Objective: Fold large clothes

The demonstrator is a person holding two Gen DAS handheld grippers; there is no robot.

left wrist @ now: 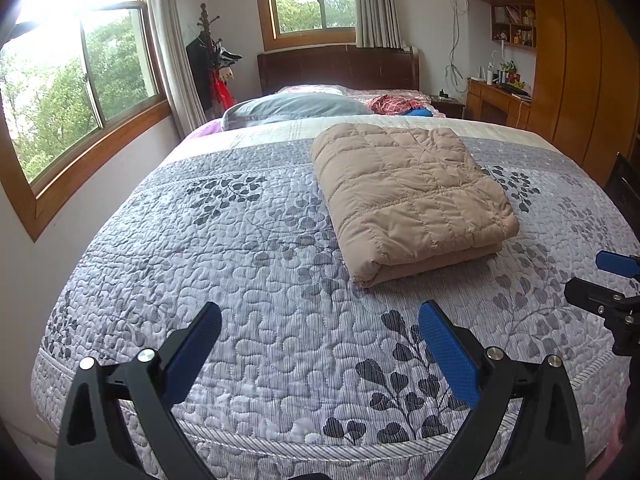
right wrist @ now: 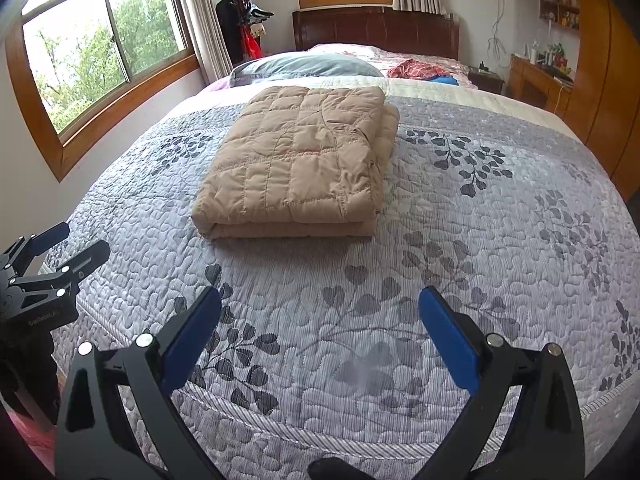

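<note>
A tan quilted down jacket (left wrist: 408, 196) lies folded into a neat rectangle in the middle of the bed; it also shows in the right wrist view (right wrist: 300, 164). My left gripper (left wrist: 320, 312) is open and empty, held over the foot of the bed, short of the jacket. My right gripper (right wrist: 320, 296) is open and empty, also over the foot of the bed. Each gripper shows at the edge of the other's view: the right one (left wrist: 600, 276) and the left one (right wrist: 68, 240). Neither touches the jacket.
The bed has a grey leaf-patterned quilt (left wrist: 260, 264). A grey pillow (left wrist: 296, 106) and a red checked garment (left wrist: 390, 103) lie near the headboard (left wrist: 340, 66). Windows and a coat rack (left wrist: 208, 52) stand left; a wooden wardrobe (left wrist: 580, 60) and desk stand right.
</note>
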